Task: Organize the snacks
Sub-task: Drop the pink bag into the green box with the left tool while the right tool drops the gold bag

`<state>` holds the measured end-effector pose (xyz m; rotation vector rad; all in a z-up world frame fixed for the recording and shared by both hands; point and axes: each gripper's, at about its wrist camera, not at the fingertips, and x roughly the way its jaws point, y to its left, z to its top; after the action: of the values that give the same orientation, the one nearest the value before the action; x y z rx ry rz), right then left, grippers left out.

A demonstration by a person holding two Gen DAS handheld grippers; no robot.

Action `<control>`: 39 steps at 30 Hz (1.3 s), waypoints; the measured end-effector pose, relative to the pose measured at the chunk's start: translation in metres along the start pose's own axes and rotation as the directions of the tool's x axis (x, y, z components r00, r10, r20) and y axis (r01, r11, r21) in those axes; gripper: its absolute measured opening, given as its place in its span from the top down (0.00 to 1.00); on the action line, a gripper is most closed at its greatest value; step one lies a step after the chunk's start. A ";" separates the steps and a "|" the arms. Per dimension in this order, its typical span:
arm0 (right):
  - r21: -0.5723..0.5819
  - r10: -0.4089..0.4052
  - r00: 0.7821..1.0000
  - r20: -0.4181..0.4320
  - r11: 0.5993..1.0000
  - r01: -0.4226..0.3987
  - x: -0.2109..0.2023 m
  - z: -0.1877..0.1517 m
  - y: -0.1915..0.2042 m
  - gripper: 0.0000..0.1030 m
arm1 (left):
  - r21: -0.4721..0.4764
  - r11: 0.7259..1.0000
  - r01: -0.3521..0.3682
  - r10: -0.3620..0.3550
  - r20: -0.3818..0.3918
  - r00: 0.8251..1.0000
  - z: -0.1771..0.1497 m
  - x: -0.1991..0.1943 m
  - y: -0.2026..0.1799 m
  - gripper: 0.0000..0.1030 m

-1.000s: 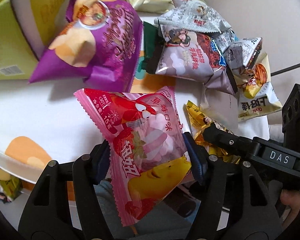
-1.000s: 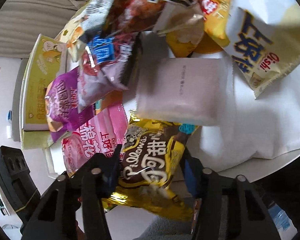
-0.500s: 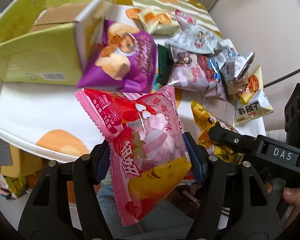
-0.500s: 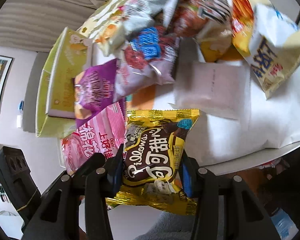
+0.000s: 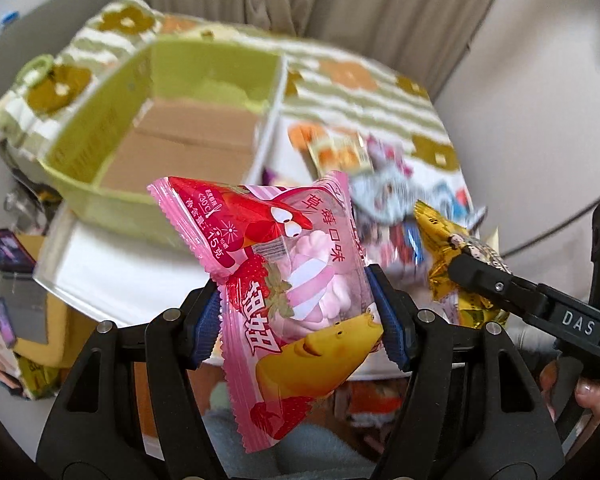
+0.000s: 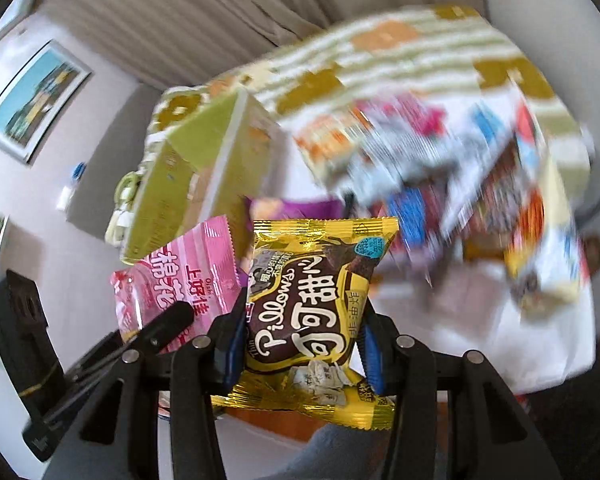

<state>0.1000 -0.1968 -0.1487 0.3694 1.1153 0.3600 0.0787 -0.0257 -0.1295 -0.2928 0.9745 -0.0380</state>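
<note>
1. Left gripper point(image 5: 296, 316) pinches pink pack point(image 5: 284, 280) between its pads, above the bench point(image 5: 112, 276).
2. Right gripper point(image 6: 302, 340) pinches yellow pack point(image 6: 312, 308), held near the green box point(image 6: 188, 184).

One pink packet point(image 5: 296, 300), one yellow packet point(image 6: 312, 312), one green box point(image 5: 172, 120)
</note>
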 end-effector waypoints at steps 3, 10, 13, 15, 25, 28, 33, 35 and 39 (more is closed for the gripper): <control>-0.095 0.018 0.999 0.039 0.995 -0.015 -0.013 0.017 0.018 0.58 | -0.007 1.000 -0.030 0.031 0.055 0.998 0.020 -0.016 0.012 0.39; -0.230 0.046 0.991 0.128 0.973 -0.015 -0.001 0.061 0.070 0.58 | -0.009 0.998 -0.062 0.062 0.111 0.992 0.079 -0.017 0.053 0.39; -0.248 0.045 0.987 0.157 0.969 -0.005 0.014 0.080 0.090 0.58 | 0.014 0.997 -0.080 0.078 0.117 0.990 0.112 -0.008 0.078 0.39; -0.254 0.049 0.985 0.166 0.967 -0.005 0.026 0.093 0.104 0.58 | 0.031 0.996 -0.082 0.078 0.116 0.990 0.133 0.001 0.092 0.39; -0.229 -0.015 0.983 0.182 0.972 0.057 0.112 0.161 0.169 0.58 | 0.097 0.994 -0.058 0.054 0.039 0.998 0.241 0.080 0.166 0.39; -0.205 -0.037 0.985 0.171 0.976 0.073 0.135 0.173 0.176 0.58 | 0.128 0.991 -0.044 0.045 -0.005 0.999 0.260 0.112 0.178 0.39; -0.169 -0.081 0.985 0.151 0.980 0.107 0.162 0.183 0.175 0.58 | 0.154 0.988 -0.017 0.029 -0.078 0.997 0.272 0.156 0.188 0.36; -0.159 -0.096 0.986 0.137 0.980 0.117 0.169 0.185 0.173 0.58 | 0.158 0.986 -0.043 0.059 -0.099 0.993 0.273 0.170 0.189 0.20; -0.159 -0.108 0.987 0.118 0.979 0.126 0.179 0.186 0.170 0.58 | 0.156 0.983 -0.093 0.110 -0.105 0.988 0.267 0.179 0.194 0.00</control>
<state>0.3246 0.0147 -0.1400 0.1732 0.9881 0.3224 0.3792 0.1927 -0.1847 -0.1026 1.0922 -0.0352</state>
